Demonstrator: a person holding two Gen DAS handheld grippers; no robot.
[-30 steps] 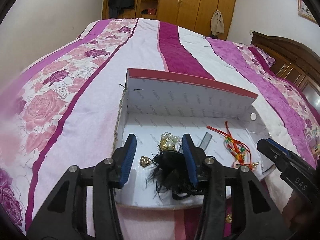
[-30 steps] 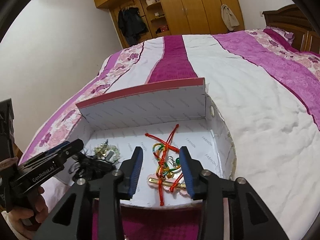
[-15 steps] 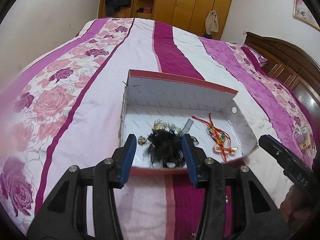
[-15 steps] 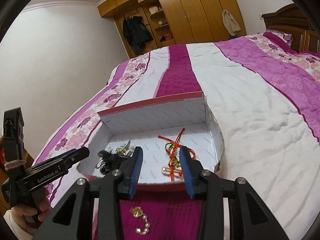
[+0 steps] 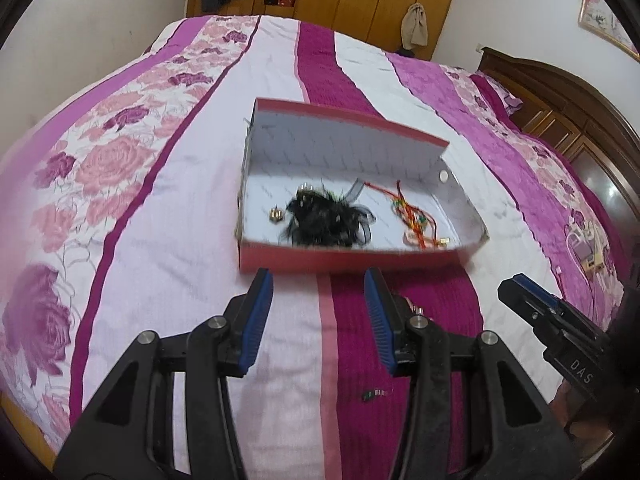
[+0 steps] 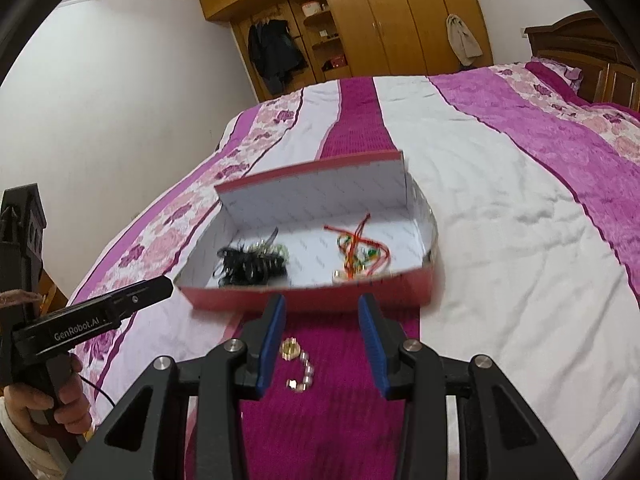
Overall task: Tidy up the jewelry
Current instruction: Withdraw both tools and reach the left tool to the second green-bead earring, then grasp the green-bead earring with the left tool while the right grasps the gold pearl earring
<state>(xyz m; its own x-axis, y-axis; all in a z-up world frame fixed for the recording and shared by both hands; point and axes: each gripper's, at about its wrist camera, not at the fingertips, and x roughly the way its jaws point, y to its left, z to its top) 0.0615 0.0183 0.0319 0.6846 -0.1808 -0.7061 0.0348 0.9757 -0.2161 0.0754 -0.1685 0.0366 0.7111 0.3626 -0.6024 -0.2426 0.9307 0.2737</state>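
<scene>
A red cardboard box (image 5: 348, 258) with a white inside lies open on the bed; it also shows in the right wrist view (image 6: 304, 294). Inside lie a black feathery hair piece (image 5: 326, 216), a small gold charm (image 5: 276, 214) and a red and green cord bracelet (image 5: 416, 220). A gold and pearl piece (image 6: 298, 364) lies on the magenta stripe in front of the box, between my right gripper's fingers. My left gripper (image 5: 318, 312) is open and empty in front of the box. My right gripper (image 6: 322, 336) is open and empty above the pearl piece.
The bed has a striped pink, white and magenta floral cover (image 5: 132, 184). A small dark item (image 5: 374, 394) lies on the cover near my left gripper. A wooden headboard (image 5: 560, 96) stands at the right, and wardrobes (image 6: 380, 20) at the far wall.
Both grippers have pulled back from over the box to in front of it. The gold and pearl piece on the cover has come into the right wrist view.
</scene>
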